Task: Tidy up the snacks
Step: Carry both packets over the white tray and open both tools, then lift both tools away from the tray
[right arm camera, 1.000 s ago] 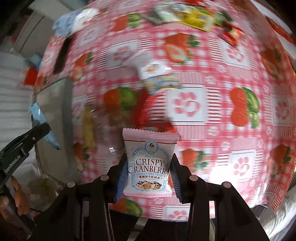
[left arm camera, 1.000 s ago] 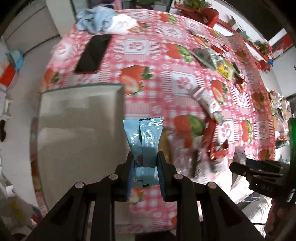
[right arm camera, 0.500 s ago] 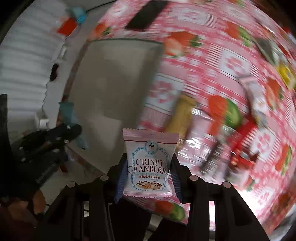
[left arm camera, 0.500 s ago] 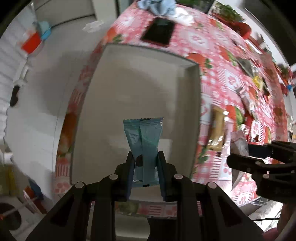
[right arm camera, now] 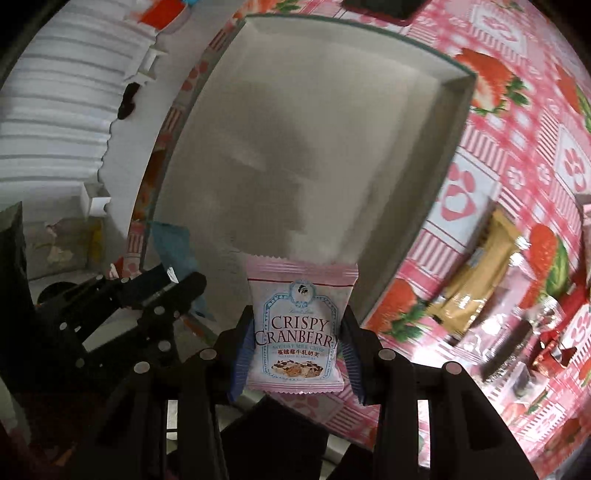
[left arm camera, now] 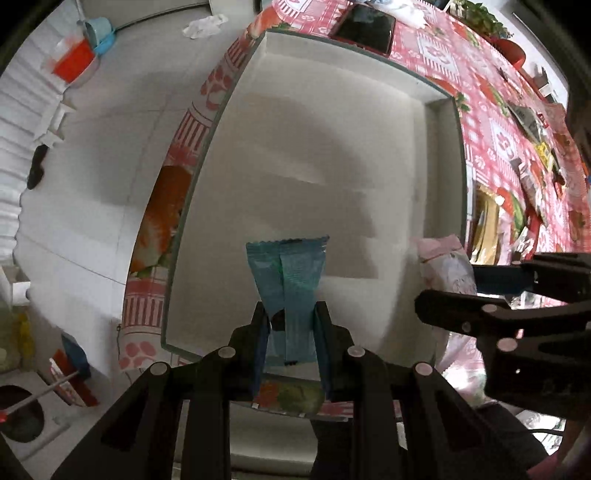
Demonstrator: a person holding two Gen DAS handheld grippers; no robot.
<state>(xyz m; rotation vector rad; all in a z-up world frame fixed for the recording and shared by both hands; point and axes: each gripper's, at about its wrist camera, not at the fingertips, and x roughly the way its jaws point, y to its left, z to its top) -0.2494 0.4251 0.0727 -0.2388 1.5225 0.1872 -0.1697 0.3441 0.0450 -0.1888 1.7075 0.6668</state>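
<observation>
Below both sets of jaws sits the big white tray (left arm camera: 325, 155), shallow, bare inside, set at the edge of the table under the pink strawberry tablecloth (right arm camera: 517, 122). Looks like the drop target for the snacks, so both grippers hang over it pointing down.

Left gripper (left arm camera: 291, 332): jaws clamped tight on a blue snack packet (left arm camera: 286, 280), pinched at its lower half so the crimped top end sticks out past the fingertips, over the near half of the tray floor. Held upright by the sides, probably so it falls flat once let go.

Right gripper (right arm camera: 299, 347): jaws closed on the pink "Crispy Cranberry" packet (right arm camera: 299, 328), pads on both side edges, label facing the camera. It pokes out ahead of the jaws over the tray's near right corner. In the left wrist view the same packet (left arm camera: 443, 262) shows just right of the left jaws, so the two grippers are side by side, near but apart.

Right of the right jaws, outside the tray: leftover snack pile on the cloth, a tan wrapper bar (right arm camera: 476, 273) nearest the tray wall, then a red wrapped candy (right arm camera: 554, 347) and other dark and silver wrappers further out, blurry. Still to be sorted.

Far ahead of the left jaws, past the tray's far rim: a dark phone (left arm camera: 364, 27) lying flat, not part of the job.

Judgement: transport done, release into tray is next; neither packet is touching the tray floor as far as I can tell.
</observation>
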